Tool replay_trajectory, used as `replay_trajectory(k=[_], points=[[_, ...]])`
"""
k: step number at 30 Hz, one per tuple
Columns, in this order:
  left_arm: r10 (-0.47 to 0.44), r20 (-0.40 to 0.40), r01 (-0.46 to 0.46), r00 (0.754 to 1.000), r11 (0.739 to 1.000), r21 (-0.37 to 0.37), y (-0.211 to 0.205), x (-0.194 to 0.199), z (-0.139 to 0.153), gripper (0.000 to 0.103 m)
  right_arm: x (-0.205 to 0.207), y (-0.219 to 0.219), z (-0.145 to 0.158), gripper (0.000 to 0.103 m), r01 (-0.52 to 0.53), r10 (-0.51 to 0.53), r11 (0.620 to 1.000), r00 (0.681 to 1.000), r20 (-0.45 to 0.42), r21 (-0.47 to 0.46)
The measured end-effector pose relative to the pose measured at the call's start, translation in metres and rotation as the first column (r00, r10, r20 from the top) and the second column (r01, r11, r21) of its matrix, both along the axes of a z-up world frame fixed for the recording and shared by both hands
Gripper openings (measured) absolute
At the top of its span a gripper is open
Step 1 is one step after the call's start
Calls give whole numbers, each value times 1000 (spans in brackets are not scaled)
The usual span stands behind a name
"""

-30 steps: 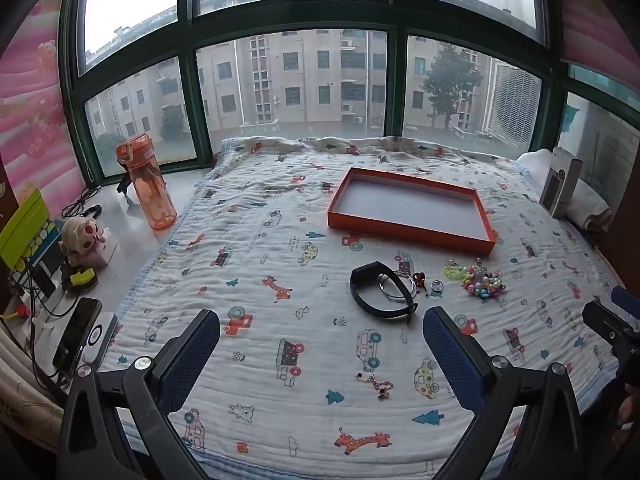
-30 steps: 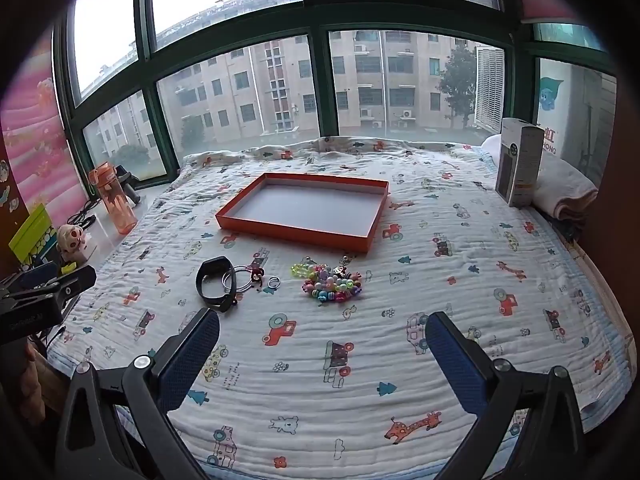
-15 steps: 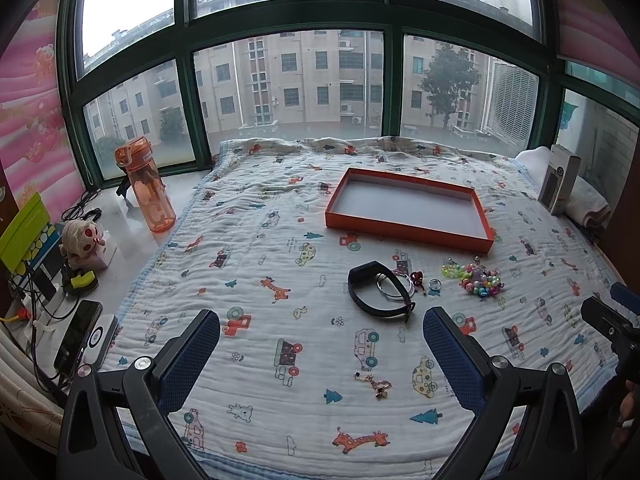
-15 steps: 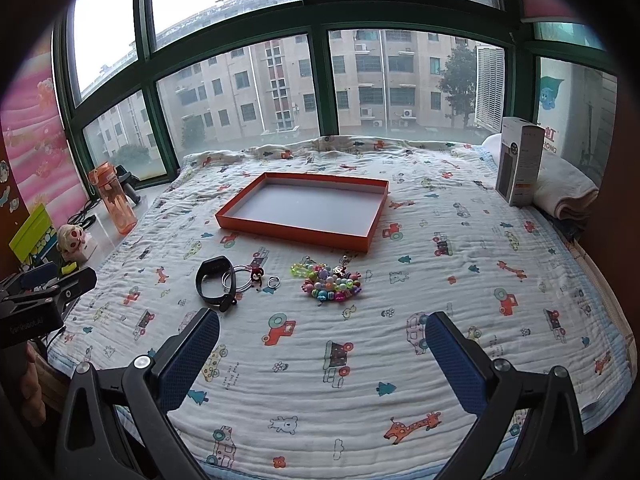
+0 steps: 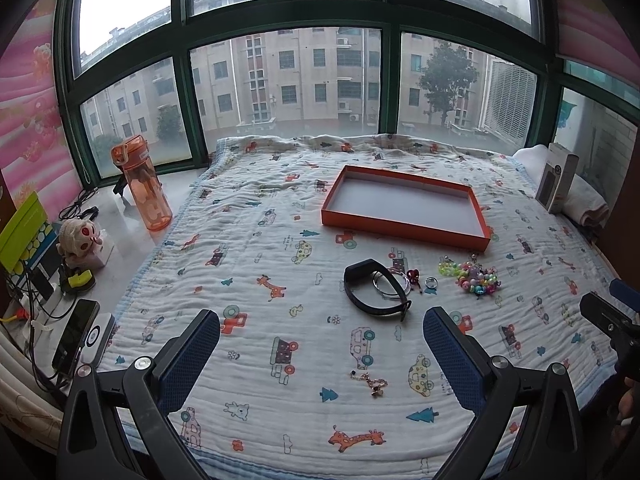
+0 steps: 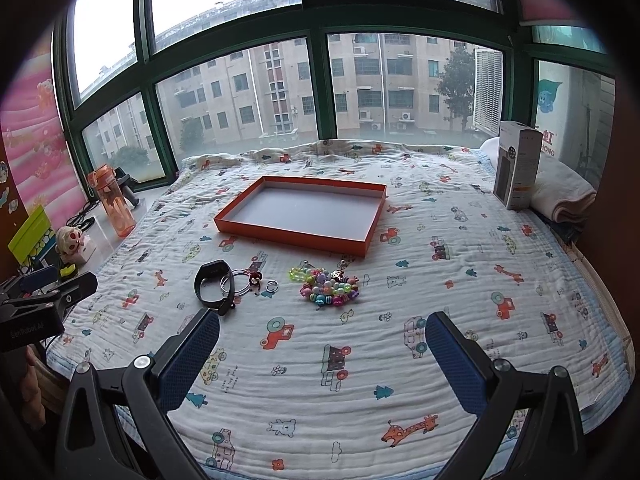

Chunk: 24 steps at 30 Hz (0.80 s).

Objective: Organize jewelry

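A home bedroom is shown: a bed (image 5: 248,240) is covered by a white quilt printed with cartoon cars, giraffes and trees, and is set against a green-framed bay window (image 5: 390,92) through which apartment blocks are seen. On the sill beside the bed, an orange water bottle (image 5: 144,188), a small plush toy (image 5: 80,240) and a phone (image 5: 74,340) on charging cables are kept. A folded towel (image 6: 564,192) is laid at the far corner.

The right tool (image 6: 322,354) hangs above the bed (image 6: 460,280) with its blue-padded fingers (image 6: 190,356) spread wide and nothing between them. Beyond lie a black band (image 6: 212,284), a ring (image 6: 271,286) and bright beads (image 6: 330,290); farther off sits an empty orange tray (image 6: 288,236). The left tool (image 6: 44,300) shows at the left edge.
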State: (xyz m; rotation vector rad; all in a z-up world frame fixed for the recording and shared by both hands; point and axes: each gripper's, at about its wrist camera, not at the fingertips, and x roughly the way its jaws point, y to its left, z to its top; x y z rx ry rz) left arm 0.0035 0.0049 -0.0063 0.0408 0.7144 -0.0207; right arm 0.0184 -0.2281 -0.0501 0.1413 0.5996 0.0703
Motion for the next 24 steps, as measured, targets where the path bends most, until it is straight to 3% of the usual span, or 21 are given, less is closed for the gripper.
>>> replay_trajectory(k=[24], points=[[-7, -20, 7, 1000, 1000, -8, 1, 1, -4, 103, -1, 2, 0, 103, 3, -3, 1000, 1000, 2, 1]])
